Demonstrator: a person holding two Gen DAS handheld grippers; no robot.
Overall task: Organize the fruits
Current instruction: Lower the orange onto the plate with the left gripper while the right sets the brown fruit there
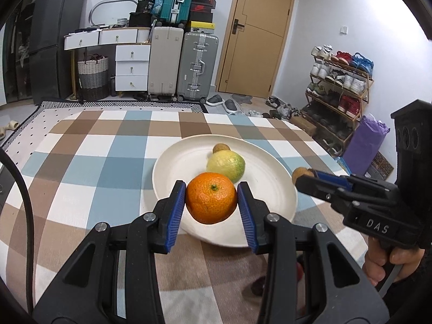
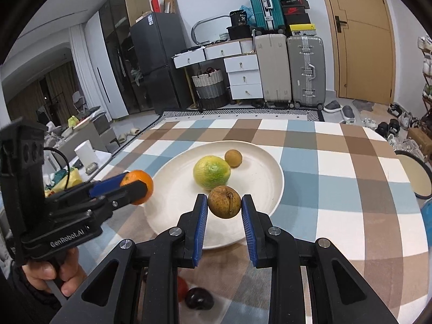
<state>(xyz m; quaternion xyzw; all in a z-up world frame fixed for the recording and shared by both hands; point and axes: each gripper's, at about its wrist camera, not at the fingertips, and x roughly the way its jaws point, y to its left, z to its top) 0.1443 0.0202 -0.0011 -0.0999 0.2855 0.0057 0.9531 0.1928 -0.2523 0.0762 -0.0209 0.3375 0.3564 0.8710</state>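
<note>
Near desk edge: two dark red fruits (image 2: pixel 198 298) lie on the checked cloth (image 2: pixel 337 189) below the right gripper, not yet collected; a red one beside them is mostly hidden by the tool.
Left gripper (image 1: pixel 211 202): jaws clenched on a mandarin (image 1: pixel 211 201), held above the near rim of the plate.
Right gripper (image 2: pixel 224 208): jaws clenched on a small brown fruit (image 2: pixel 224 202), a longan by the look of it, held over the near part of the plate, clear of its surface.
Plate (image 2: pixel 259 189): white, mid-desk, carrying a yellow-green citrus (image 2: pixel 211 172) and, just beyond it to the right, a second small brown fruit (image 2: pixel 233 157).
Step in hand: both fruits are being brought to the plate; neither has been set down.
Next move: lower each fruit onto bare plate, the mandarin to the left, the brown one on the near right, without knocking the citrus; ease the jaws apart gently, since round fruit may roll.
</note>
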